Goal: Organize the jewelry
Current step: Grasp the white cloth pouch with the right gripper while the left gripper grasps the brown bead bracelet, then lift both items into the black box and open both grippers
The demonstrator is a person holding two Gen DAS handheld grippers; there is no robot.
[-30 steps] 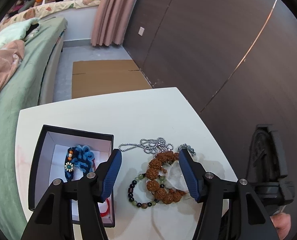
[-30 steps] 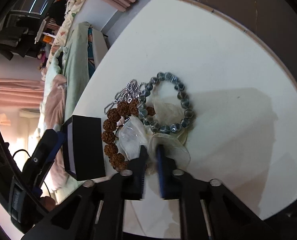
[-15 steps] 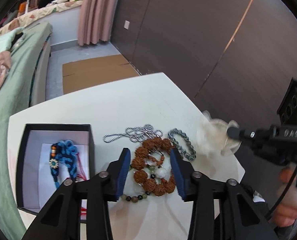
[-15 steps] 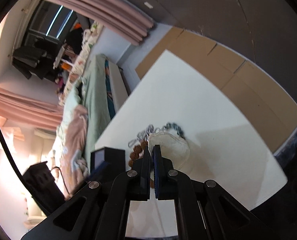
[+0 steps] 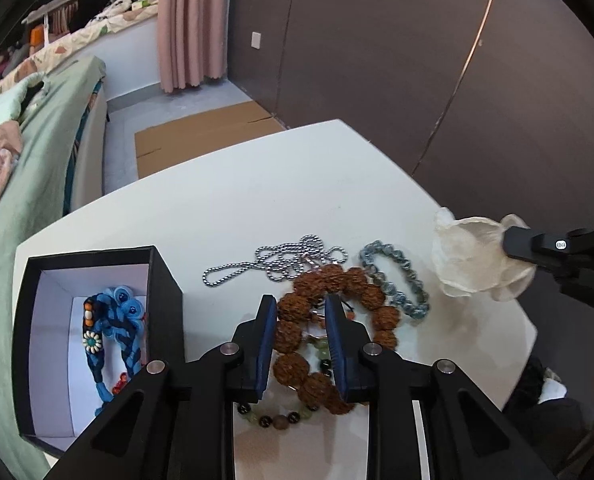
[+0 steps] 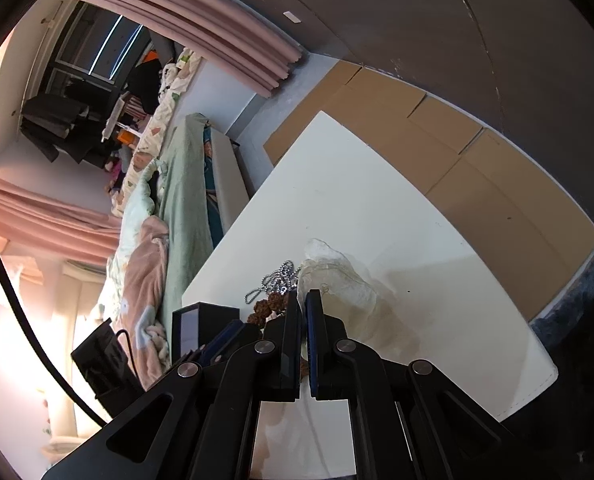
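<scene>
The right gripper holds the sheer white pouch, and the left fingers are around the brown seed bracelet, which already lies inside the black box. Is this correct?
Not quite. The brown seed bracelet lies on the white table, to the right of the black box, as the left wrist view shows. The rest holds: the right gripper grips the sheer white pouch, and the left fingers are around the bracelet.

Brown seed bracelet (image 5: 333,336) partly behind left tool (image 5: 300,320) fingers. Green bead bracelet (image 5: 281,416) half hidden. Box (image 5: 165,292) near wall cut by tool body.
</scene>
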